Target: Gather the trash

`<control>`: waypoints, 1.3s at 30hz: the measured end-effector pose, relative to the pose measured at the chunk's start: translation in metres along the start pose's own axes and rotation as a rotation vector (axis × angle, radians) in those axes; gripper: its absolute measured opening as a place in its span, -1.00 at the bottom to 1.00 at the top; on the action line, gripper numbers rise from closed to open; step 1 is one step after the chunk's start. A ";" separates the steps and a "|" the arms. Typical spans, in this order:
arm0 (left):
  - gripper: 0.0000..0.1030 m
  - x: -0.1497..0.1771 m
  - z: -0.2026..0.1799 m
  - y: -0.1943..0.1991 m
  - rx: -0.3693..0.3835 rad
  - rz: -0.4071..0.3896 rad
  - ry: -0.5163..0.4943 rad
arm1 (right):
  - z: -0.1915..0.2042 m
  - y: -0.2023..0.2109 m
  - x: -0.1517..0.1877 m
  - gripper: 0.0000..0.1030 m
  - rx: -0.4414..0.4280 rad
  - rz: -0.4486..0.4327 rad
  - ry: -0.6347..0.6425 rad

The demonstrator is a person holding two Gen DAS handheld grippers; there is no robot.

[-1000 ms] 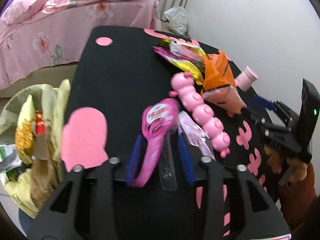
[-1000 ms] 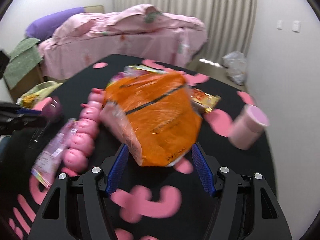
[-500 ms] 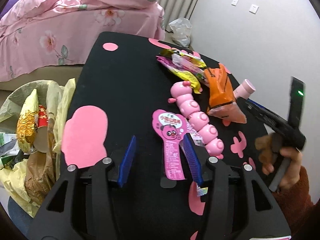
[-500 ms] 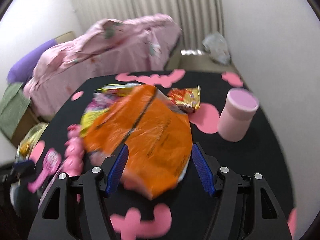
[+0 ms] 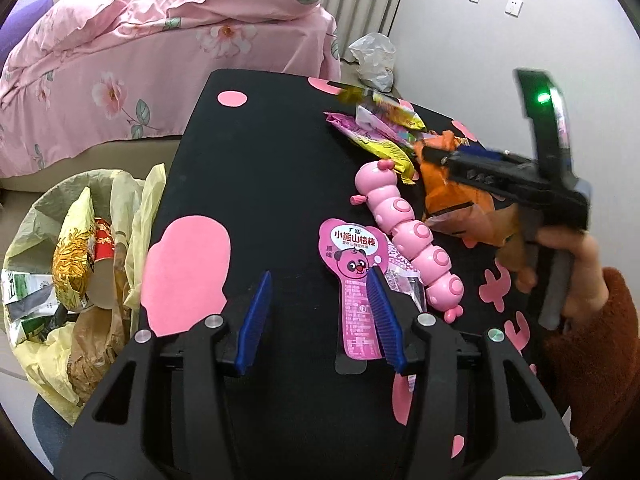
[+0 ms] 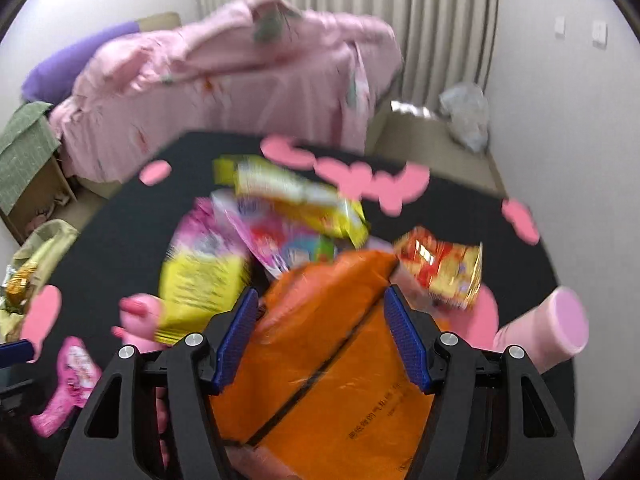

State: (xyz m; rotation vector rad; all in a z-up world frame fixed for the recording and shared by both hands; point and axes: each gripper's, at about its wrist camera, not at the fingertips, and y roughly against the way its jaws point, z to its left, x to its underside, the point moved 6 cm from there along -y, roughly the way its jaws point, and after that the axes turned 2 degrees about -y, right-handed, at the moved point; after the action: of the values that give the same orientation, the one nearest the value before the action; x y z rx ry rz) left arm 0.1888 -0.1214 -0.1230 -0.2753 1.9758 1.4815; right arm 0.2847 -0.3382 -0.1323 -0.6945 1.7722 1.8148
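My left gripper (image 5: 320, 316) stands open low over the black table (image 5: 260, 160). A pink lollipop-shaped wrapper (image 5: 354, 276) lies flat on the table, partly under my right-hand blue finger (image 5: 384, 320), and nothing is gripped. In the left wrist view my right gripper (image 5: 436, 156), held by a hand in a brown sleeve, reaches over an orange snack bag (image 5: 448, 196). In the blurred right wrist view the orange bag (image 6: 320, 380) fills the space between the wide-set fingers of my right gripper (image 6: 320, 336).
A yellow trash bag (image 5: 80, 260) with several wrappers hangs off the table's left edge. A pink caterpillar toy (image 5: 408, 236), a pile of wrappers (image 5: 380, 136), a red-gold packet (image 6: 444, 268) and a pink cup (image 6: 548, 328) are on the table. A pink bed (image 5: 160, 60) stands behind.
My left gripper opened and the pink wrapper it held now lies flat on the table. My right gripper moved forward until the orange bag sits between its fingers.
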 end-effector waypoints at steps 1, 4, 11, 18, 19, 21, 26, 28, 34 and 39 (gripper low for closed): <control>-0.09 0.000 0.000 0.000 -0.001 0.000 0.000 | -0.001 0.002 0.005 0.21 0.000 -0.006 -0.002; -0.09 0.002 -0.001 -0.001 0.004 0.006 0.003 | 0.000 0.011 0.025 0.21 -0.038 0.004 0.016; -0.09 0.002 -0.005 -0.007 0.049 0.010 0.017 | -0.013 0.038 0.072 0.21 -0.132 0.080 0.003; 0.00 0.000 -0.004 -0.007 0.099 -0.005 0.045 | -0.019 0.066 0.106 0.20 -0.117 0.118 0.067; 0.00 0.000 -0.004 -0.008 0.101 -0.003 0.043 | -0.023 0.071 0.111 0.20 -0.104 0.116 0.068; 0.00 -0.002 -0.008 -0.014 0.098 0.010 0.025 | -0.030 0.087 0.114 0.20 -0.102 0.080 0.041; 0.00 -0.015 -0.019 -0.042 0.038 0.051 -0.014 | -0.050 0.124 0.102 0.20 -0.096 -0.063 -0.055; 0.00 -0.018 -0.021 -0.047 0.010 0.049 -0.015 | -0.060 0.132 0.104 0.20 -0.063 -0.083 -0.086; -0.57 -0.014 -0.025 -0.044 0.065 0.045 -0.008 | -0.095 0.129 0.128 0.20 -0.074 -0.044 -0.245; -0.65 -0.009 -0.020 -0.024 0.091 0.013 0.034 | -0.110 0.111 0.149 0.20 -0.131 0.003 -0.404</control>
State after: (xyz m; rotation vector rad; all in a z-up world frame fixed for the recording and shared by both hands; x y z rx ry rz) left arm 0.2011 -0.1496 -0.1337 -0.2503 2.0694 1.3983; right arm 0.1011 -0.4501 -0.1528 -0.3383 1.4004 1.9245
